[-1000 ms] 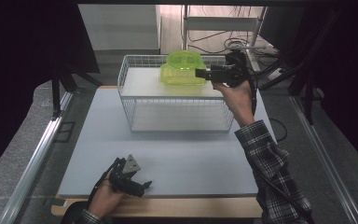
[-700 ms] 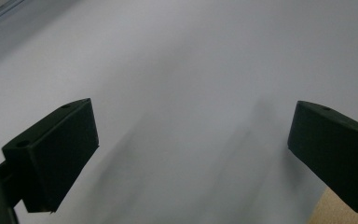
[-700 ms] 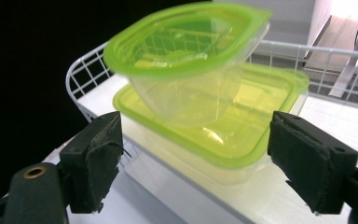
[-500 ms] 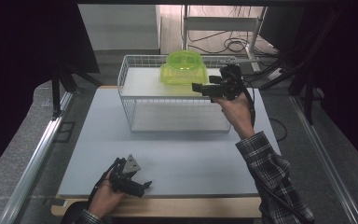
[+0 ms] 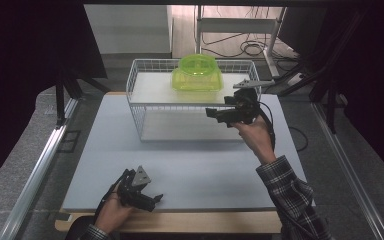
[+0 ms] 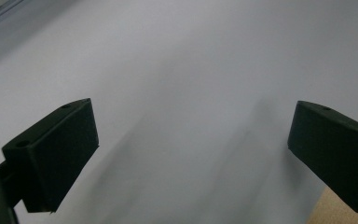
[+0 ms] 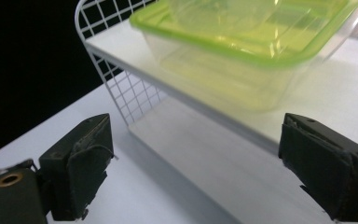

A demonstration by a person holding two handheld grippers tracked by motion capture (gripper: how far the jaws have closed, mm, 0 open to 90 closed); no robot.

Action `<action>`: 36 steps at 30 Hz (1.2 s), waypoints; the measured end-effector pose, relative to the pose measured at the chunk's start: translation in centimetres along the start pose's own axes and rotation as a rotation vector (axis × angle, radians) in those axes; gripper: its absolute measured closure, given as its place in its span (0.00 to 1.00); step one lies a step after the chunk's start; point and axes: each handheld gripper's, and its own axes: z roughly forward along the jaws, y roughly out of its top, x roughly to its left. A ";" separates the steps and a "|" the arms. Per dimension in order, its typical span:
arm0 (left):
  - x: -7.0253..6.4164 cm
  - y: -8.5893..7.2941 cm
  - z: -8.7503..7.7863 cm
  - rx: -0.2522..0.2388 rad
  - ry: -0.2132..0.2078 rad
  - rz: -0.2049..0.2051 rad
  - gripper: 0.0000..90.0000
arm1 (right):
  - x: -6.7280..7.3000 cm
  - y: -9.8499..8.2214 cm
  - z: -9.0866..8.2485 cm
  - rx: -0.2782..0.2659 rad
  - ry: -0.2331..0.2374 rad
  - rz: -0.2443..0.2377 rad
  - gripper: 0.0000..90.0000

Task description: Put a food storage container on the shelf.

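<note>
The green container sat on the wire rack's top shelf while the right gripper, jaws just widening and empty, hung beside it, and the left gripper rested released on the table.

Loads of open table in front of the wire rack; rack's top shelf is taken up by the green container.

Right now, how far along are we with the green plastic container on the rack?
Done: the translucent green plastic container sits on the white wire rack's upper shelf. In hand: nothing; the right gripper, jaws just opened, is empty beside the rack. The left gripper rests open on the table. Left: nothing visible.
</note>
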 end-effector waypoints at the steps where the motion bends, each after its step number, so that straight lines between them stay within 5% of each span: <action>1: 0.0 0.0 0.0 -0.001 0.001 0.000 0.02 | 0.1 -0.3 0.0 0.003 0.002 -0.006 0.10; 13: 0.0 0.0 -0.1 -0.005 0.003 0.000 0.01 | 1.1 -4.2 0.0 0.040 0.040 -0.045 0.05; 36: 0.0 0.0 0.0 -0.007 0.006 0.005 0.02 | 1.3 -11.0 -1.2 0.064 -0.037 -0.058 0.01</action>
